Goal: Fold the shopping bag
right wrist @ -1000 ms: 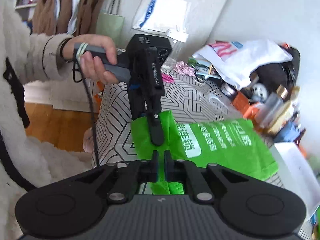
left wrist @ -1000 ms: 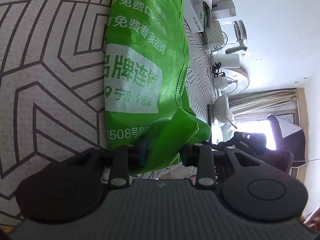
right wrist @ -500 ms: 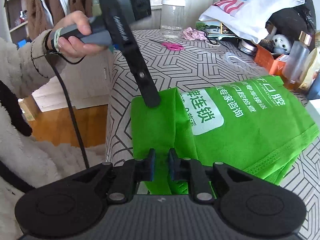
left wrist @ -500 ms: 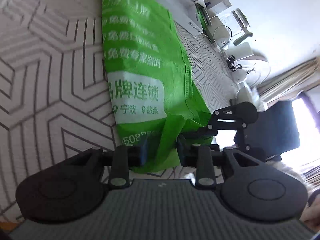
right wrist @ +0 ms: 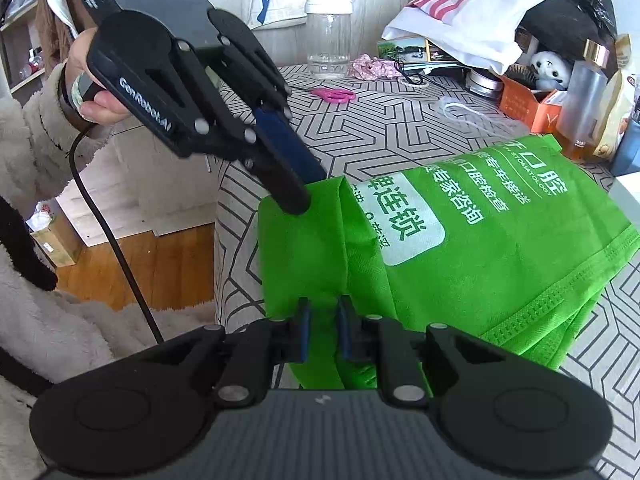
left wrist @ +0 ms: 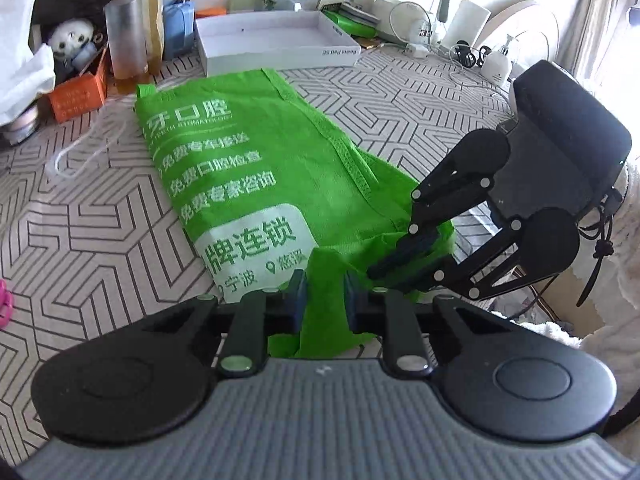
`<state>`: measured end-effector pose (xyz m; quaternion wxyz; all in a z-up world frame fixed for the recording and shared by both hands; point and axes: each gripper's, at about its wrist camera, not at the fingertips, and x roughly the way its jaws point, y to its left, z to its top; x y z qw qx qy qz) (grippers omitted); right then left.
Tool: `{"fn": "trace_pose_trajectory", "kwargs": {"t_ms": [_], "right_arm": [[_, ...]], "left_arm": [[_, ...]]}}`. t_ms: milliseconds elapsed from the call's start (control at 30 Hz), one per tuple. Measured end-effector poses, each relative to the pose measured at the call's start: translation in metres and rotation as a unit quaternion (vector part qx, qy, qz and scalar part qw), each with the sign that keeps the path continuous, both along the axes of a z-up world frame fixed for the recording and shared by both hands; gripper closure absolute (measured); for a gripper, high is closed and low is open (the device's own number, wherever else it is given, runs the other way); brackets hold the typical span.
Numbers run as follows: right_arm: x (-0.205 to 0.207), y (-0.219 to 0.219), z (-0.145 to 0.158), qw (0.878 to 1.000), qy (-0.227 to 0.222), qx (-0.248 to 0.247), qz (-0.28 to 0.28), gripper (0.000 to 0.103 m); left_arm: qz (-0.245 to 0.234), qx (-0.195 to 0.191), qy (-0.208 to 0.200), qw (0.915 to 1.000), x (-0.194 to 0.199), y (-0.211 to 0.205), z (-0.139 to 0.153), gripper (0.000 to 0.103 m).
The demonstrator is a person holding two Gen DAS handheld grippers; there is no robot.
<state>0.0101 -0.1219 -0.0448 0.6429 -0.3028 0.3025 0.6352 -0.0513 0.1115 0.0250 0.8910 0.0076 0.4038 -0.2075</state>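
A green shopping bag (left wrist: 248, 176) with white print lies flat on the patterned tablecloth (left wrist: 80, 240), its near end lifted and curling over the print. My left gripper (left wrist: 324, 300) has that end's fabric between its jaws, which are closing on it. In the right wrist view the left gripper (right wrist: 308, 196) pinches the raised corner of the bag (right wrist: 500, 240) from above. My right gripper (right wrist: 322, 324) is shut on the same end's other corner, and it shows as the right gripper (left wrist: 384, 268) in the left wrist view. A hand (right wrist: 100, 100) holds the left gripper.
A white shallow box (left wrist: 276, 40), a tall bottle (left wrist: 128, 44), an orange box (left wrist: 78, 96) and several small items line the far side. Pink scissors (right wrist: 334, 94) and a glass jar (right wrist: 328, 40) sit behind. The table's edge (right wrist: 224, 264) drops to wooden floor.
The left gripper has risen and rolled, so its view now stands upright. The bag's near end has lifted with both grippers and curls over the print. The right gripper has shifted little.
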Motion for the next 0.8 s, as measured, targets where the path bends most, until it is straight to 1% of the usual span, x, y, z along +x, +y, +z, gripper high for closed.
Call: {"fn": "trace_pose_trajectory", "kwargs": {"t_ms": [100, 167, 233, 300, 333, 367, 400, 467, 533, 567, 600, 633, 667, 700, 733, 767, 800], "right_arm": [[0.003, 0.001, 0.001, 1.0, 0.007, -0.003, -0.001, 0.087], [0.008, 0.003, 0.002, 1.0, 0.022, -0.007, -0.003, 0.088], [0.011, 0.005, 0.003, 0.999, 0.03, -0.013, -0.004, 0.088], [0.01, 0.006, 0.004, 0.999, 0.028, -0.017, -0.003, 0.088], [0.008, 0.006, 0.004, 1.0, 0.026, -0.018, -0.004, 0.088], [0.005, 0.005, 0.003, 1.0, 0.017, -0.016, -0.003, 0.088], [0.0, 0.004, 0.003, 1.0, 0.003, -0.014, -0.001, 0.088], [-0.006, 0.001, 0.002, 1.0, -0.016, -0.009, -0.002, 0.088], [-0.011, -0.002, 0.001, 0.999, -0.034, 0.001, 0.003, 0.088], [-0.014, -0.004, 0.001, 0.999, -0.044, 0.005, 0.008, 0.088], [-0.019, -0.008, 0.001, 0.998, -0.066, 0.009, 0.022, 0.088], [-0.027, -0.012, 0.002, 0.994, -0.103, 0.011, 0.044, 0.088], [-0.037, -0.015, 0.003, 0.987, -0.147, 0.01, 0.067, 0.087], [-0.045, -0.018, 0.005, 0.98, -0.179, 0.009, 0.084, 0.087], [-0.054, -0.02, 0.008, 0.973, -0.208, 0.002, 0.098, 0.084], [-0.062, -0.022, 0.01, 0.966, -0.233, -0.007, 0.112, 0.077], [-0.066, -0.023, 0.011, 0.963, -0.243, -0.015, 0.12, 0.072]], "left_arm": [[-0.02, 0.0, -0.021, 0.9996, -0.009, -0.007, 0.009, 0.085], [-0.044, 0.009, -0.024, 0.9987, -0.011, -0.016, 0.006, 0.085], [-0.057, 0.011, -0.006, 0.9983, -0.005, -0.024, -0.002, 0.085], [-0.07, 0.002, 0.035, 0.9969, 0.009, -0.032, -0.022, 0.085], [-0.071, -0.014, 0.06, 0.9955, 0.018, -0.03, -0.033, 0.084], [-0.064, -0.038, 0.082, 0.9938, 0.028, -0.024, -0.043, 0.084], [-0.055, -0.073, 0.102, 0.9906, 0.038, -0.013, -0.051, 0.087], [-0.029, -0.127, 0.136, 0.982, 0.052, 0.007, -0.062, 0.1], [-0.024, -0.153, 0.154, 0.9758, 0.061, 0.018, -0.07, 0.1], [-0.02, -0.166, 0.164, 0.9722, 0.064, 0.022, -0.074, 0.1], [-0.013, -0.18, 0.175, 0.9679, 0.066, 0.025, -0.077, 0.1], [-0.011, -0.185, 0.181, 0.966, 0.068, 0.026, -0.078, 0.1], [-0.015, -0.18, 0.181, 0.9667, 0.069, 0.024, -0.079, 0.1], [-0.018, -0.175, 0.182, 0.9673, 0.07, 0.023, -0.078, 0.1], [-0.018, -0.173, 0.184, 0.9673, 0.071, 0.022, -0.078, 0.1], [-0.022, -0.167, 0.184, 0.9683, 0.071, 0.02, -0.077, 0.1], [-0.029, -0.16, 0.182, 0.9699, 0.072, 0.017, -0.076, 0.1]]}}
